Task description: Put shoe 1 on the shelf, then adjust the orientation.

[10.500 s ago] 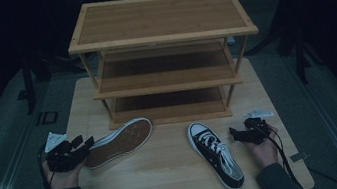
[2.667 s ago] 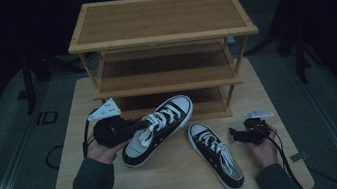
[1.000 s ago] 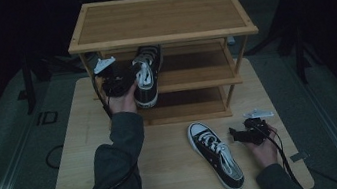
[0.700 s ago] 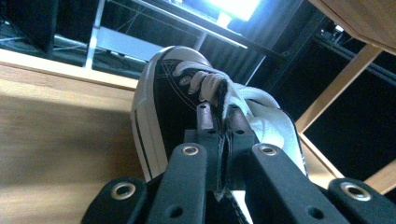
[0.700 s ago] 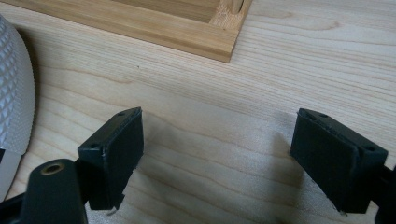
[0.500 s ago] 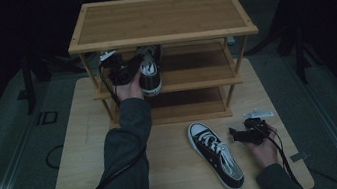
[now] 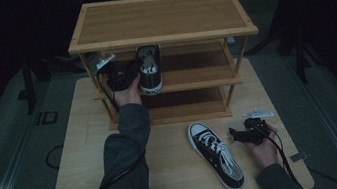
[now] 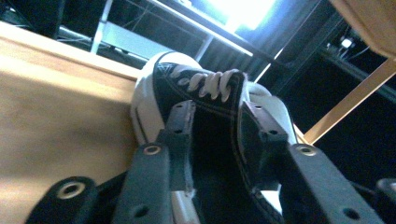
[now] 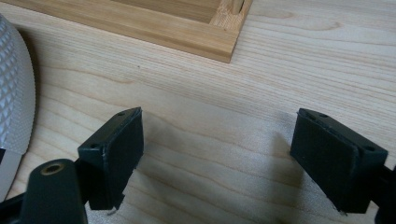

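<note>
Left arm stretched far forward from the bottom edge, sleeve dark grey, hand (image 7: 128, 93) wrapped around the left gripper (image 7: 129, 75) at the far end of the reach. Jaws just opened — standing apart in the left gripper view (image 8: 212, 135), one on each side, pads no longer pressing. Cable hanging from the gripper back along the sleeve. Right forearm short in view, low at the right side, hand (image 7: 261, 147) resting low, holding the right gripper (image 7: 235, 134) pointed to the left. Jaws wide apart in the right gripper view (image 9: 217, 156) — nothing between the pads.
</note>
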{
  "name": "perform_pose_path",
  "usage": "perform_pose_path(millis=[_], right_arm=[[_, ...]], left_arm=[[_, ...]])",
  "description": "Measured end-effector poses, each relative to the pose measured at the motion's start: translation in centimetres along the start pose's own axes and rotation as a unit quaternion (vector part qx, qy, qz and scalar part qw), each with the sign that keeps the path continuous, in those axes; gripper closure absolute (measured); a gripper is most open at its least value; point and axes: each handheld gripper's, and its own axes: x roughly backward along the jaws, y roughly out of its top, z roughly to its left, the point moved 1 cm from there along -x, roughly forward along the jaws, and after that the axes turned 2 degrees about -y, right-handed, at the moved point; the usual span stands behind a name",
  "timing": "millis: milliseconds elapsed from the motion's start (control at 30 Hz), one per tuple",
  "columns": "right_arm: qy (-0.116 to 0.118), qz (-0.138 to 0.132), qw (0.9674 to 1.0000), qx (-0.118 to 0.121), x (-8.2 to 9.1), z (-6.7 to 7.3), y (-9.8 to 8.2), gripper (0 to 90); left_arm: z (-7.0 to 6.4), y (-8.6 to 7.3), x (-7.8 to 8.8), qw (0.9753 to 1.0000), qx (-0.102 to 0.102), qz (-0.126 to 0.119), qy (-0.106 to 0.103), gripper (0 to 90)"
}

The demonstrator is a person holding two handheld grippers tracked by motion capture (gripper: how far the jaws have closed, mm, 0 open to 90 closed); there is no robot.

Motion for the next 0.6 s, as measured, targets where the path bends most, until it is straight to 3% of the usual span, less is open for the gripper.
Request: perform_pose_path(millis=[100, 167, 600], right_arm=[[0.000, 0.000, 1.0000, 0.000, 0.0, 0.0, 0.0, 16.7], [0.000, 0.000, 1.0000, 0.000, 0.0, 0.0, 0.0, 16.7], [-0.001, 0.000, 1.0000, -0.001, 0.0, 0.0, 0.0, 16.7]], left_arm=[[0.1, -0.4, 1.2, 0.9999, -0.002, -0.007, -0.008, 60.6], [0.1, -0.5, 1.9, 0.9998, -0.013, -0.011, -0.011, 59.7], [0.1, -0.7, 5.8, 0.9976, -0.069, -0.012, 0.001, 55.7]])
